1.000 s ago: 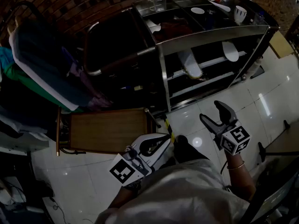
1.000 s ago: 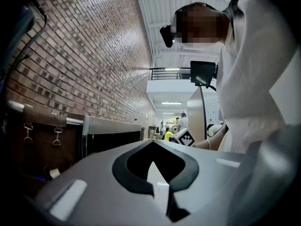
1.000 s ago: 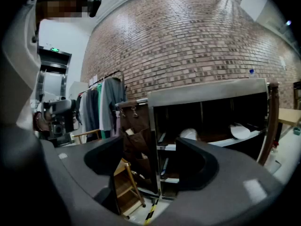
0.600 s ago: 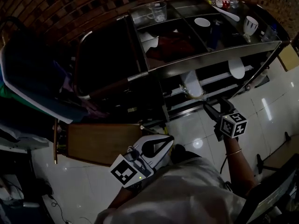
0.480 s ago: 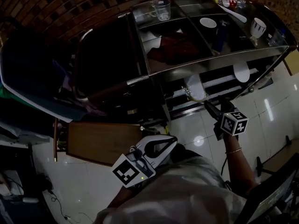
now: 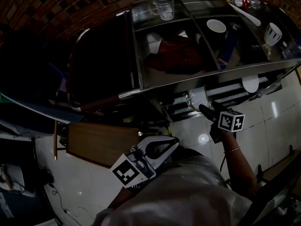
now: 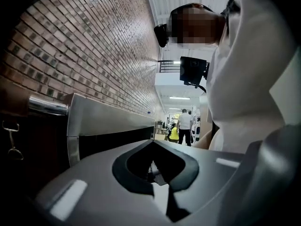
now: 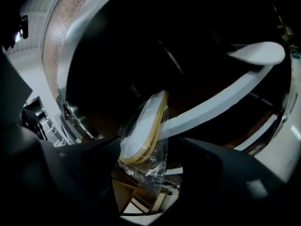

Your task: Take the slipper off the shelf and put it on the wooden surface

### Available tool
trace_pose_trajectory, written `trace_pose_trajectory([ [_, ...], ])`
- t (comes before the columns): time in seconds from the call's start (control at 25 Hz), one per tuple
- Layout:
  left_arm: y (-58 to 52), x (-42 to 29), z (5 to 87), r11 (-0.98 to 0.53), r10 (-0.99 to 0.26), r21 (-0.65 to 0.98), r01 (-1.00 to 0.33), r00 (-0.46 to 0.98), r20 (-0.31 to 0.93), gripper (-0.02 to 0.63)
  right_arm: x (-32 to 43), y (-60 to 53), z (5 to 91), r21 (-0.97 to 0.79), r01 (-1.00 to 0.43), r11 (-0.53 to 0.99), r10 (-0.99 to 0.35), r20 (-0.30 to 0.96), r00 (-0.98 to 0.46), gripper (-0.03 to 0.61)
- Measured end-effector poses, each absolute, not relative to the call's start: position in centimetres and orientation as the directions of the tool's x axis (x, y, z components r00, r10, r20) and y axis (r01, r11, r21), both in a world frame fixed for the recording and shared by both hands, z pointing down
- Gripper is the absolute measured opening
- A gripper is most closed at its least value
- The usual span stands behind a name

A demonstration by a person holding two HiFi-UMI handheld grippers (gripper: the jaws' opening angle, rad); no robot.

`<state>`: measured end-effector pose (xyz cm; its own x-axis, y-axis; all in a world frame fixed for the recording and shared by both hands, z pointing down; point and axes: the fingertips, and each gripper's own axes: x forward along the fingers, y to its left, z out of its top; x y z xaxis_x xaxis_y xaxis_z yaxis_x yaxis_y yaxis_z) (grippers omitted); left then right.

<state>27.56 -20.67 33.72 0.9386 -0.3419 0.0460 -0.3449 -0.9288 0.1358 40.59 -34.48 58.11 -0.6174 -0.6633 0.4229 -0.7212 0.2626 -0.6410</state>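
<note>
Left gripper (image 7: 153,144) was held short of the shelf (image 6: 211,74), jaws together on nothing; only its own view confirmed this. Wooden surface (image 6: 101,142) lay left of the shelf. Right gripper (image 8: 153,149) stood at the shelf's lower rail, jaws apart either side of the slipper (image 8: 141,126). Its plastic wrap showed in the right gripper view alone.

1 white slipper (image 8: 141,126) with a tan sole edge, wrapped in clear plastic, rests tilted on a white rail of the metal shelf (image 6: 211,74). The brown wooden surface (image 6: 101,142) lies lower left, well apart.
</note>
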Motion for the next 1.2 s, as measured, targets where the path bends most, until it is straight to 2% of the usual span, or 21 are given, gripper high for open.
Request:
trace_pose_trajectory([
  [0.08,-20.9,28.0,33.7,-0.928,-0.345,0.128,-0.35,0.937,0.059,-0.012,40.7,-34.7,58.8,-0.682,-0.694,0.23,-0.656,0.418,-0.628,0.382],
  [0.12,-21.1,28.1,33.8,-0.925,-0.352,0.129,-0.358,0.934,0.067,-0.012,40.7,-34.7,58.9,-0.703,-0.675,0.222,-0.652,0.408,-0.639,0.352],
  [0.2,-21.5,28.1,34.0,-0.914,-0.376,0.132,-0.384,0.923,0.083,-0.012,40.7,-34.7,58.5,-0.738,-0.635,0.228,-0.643,0.375,-0.667,0.226],
  [0.24,-21.6,28.1,34.2,-0.909,-0.386,0.133,-0.396,0.918,0.092,-0.012,40.6,-34.8,58.1,-0.751,-0.618,0.232,-0.645,0.356,-0.676,0.138],
  [0.28,-21.6,28.0,34.4,-0.905,-0.394,0.135,-0.404,0.914,0.098,-0.012,40.7,-35.0,57.8,-0.765,-0.601,0.231,-0.652,0.337,-0.679,0.117],
  [0.56,-20.4,27.5,35.0,-0.885,-0.409,0.185,-0.427,0.903,0.128,-0.012,41.1,-33.8,54.9,-0.791,-0.568,0.228,-0.717,0.258,-0.647,0.063],
  [0.96,-17.3,27.3,35.9,-0.893,-0.372,0.205,-0.401,0.913,0.167,-0.012,40.6,-25.8,50.9,-0.871,-0.463,0.166,-0.788,0.165,-0.594,0.061],
  [1.2,-14.8,24.7,34.3,-0.91,-0.363,0.174,-0.377,0.926,0.106,-0.012,36.9,-19.0,49.0,-0.889,-0.429,0.161,-0.791,0.144,-0.594,0.061],
])
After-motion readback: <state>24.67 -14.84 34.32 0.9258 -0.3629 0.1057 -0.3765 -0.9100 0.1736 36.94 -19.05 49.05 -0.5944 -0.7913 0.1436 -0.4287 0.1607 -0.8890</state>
